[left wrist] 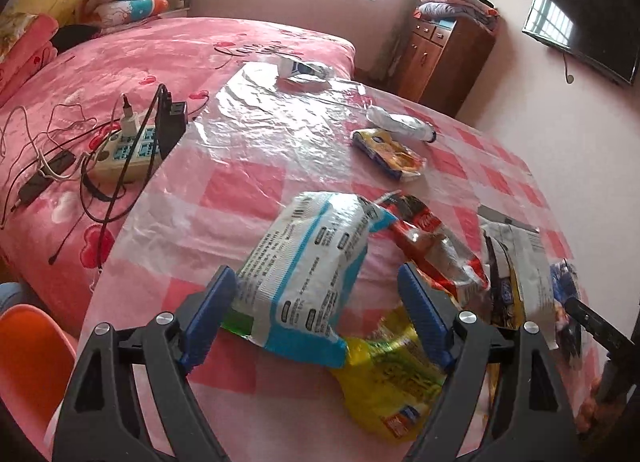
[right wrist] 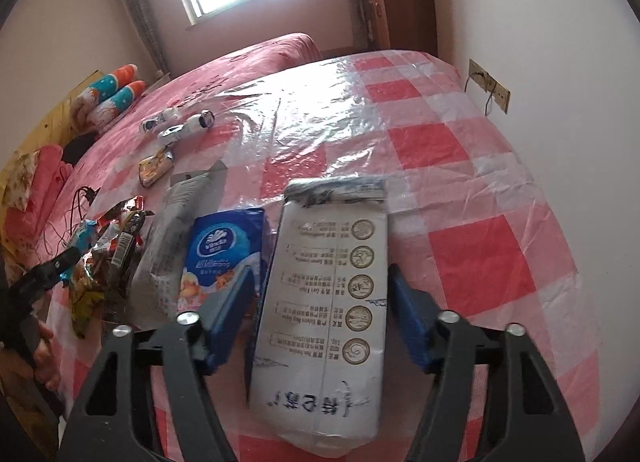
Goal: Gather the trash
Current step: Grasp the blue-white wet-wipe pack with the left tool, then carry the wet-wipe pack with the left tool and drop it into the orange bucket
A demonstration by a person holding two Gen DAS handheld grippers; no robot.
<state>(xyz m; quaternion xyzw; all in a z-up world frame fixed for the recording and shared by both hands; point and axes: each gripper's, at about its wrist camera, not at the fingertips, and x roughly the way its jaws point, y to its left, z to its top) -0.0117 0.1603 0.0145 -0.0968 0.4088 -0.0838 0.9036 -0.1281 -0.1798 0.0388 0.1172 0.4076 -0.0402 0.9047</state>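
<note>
In the left wrist view my left gripper is open around a white and blue wrapper on the pink checked table; its pads do not press it. A yellow wrapper and a red wrapper lie beside it. In the right wrist view my right gripper is open around a white pack with round seals. A blue tissue pack and a grey bag lie to its left.
A yellow snack pack, a crumpled white wrapper and a small carton lie farther back on the table. A power strip with cables sits on the bed. An orange chair stands at left. A wooden cabinet stands by the wall.
</note>
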